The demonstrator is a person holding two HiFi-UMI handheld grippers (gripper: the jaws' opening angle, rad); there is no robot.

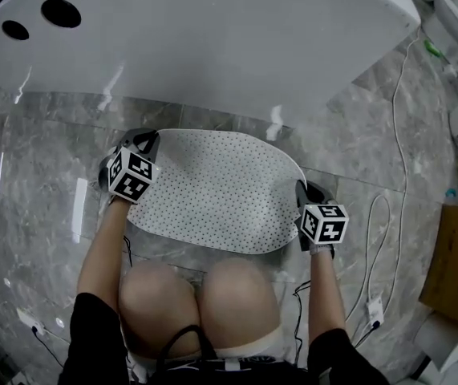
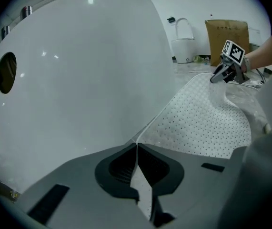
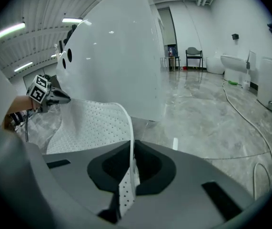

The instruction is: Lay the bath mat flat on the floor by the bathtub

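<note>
My left tongs (image 1: 143,144) and right tongs (image 1: 307,192) each pinch one end of the bath mat (image 1: 212,189); it spans between them, long axis running from one pair to the other, parallel to the bathtub (image 1: 212,46) just beyond. Neither hand is nearer the floor (image 1: 44,143), so I'd lower both together.

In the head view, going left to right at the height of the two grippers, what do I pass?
left gripper, shut on the mat's edge → bath mat → right gripper, also shut on the mat → white cable on the floor → brown cardboard box

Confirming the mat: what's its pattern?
Bath mat: white, covered in small dark dots; best in head view.
</note>
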